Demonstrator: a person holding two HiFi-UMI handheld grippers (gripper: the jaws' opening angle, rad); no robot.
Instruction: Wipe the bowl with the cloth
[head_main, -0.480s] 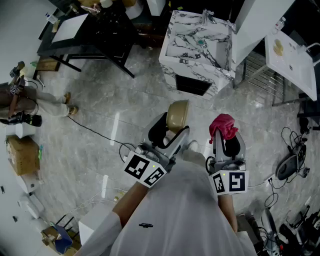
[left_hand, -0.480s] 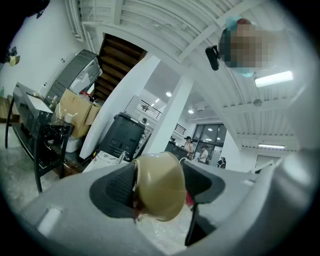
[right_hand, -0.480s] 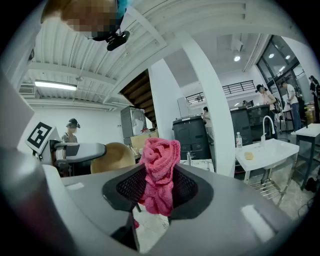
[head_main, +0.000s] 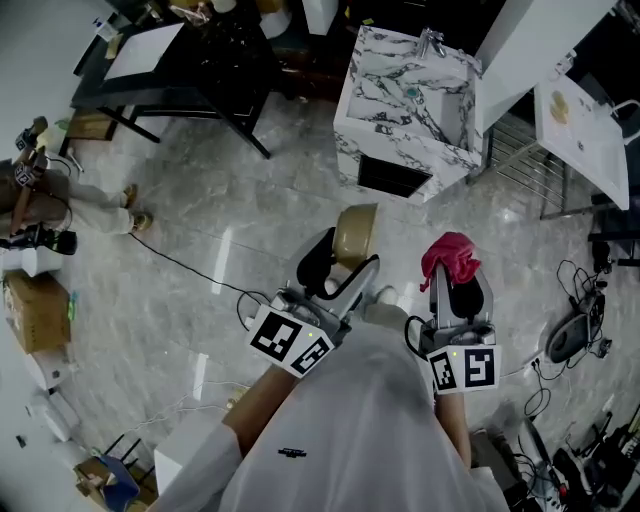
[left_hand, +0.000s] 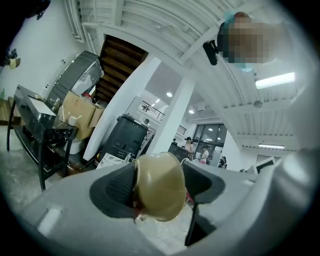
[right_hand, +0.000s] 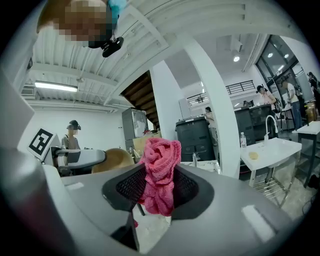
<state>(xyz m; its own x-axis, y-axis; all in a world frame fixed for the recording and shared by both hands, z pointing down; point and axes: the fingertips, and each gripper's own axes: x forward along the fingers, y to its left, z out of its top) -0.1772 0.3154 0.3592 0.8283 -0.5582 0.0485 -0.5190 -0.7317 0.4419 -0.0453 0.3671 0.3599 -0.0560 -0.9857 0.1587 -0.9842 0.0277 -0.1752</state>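
The tan, smooth, round bowl (head_main: 355, 232) was held up in the air by the left gripper (head_main: 340, 262), whose two dark padded jaws were closed on its wall, one pad against the inside and one against the outside (the left gripper view showed this plainly). The bowl stood on its edge, tilted, above the grey marble floor (head_main: 200, 250), and no desk or table carried it.

Compared with half a second before, almost nothing had changed between the two tools. The bowl and the crumpled pink terry cloth (head_main: 450, 255) kept the same positions to each other, still apart. Only the marble-patterned sink cabinet (head_main: 410, 100) had slid a little in the head view, which I judge to be a small movement of the head. For the task this meant that wiping had not yet begun: both things were in hand and ready, but the cloth did not touch the bowl.

The right gripper (head_main: 452, 285) was clamped on the cloth, with a bunched part standing above its jaws and a part hanging below. The bowl lay to the left of this gripper, near but clearly separated from it. I think the next move would need to bring the cloth across to the bowl's surface.
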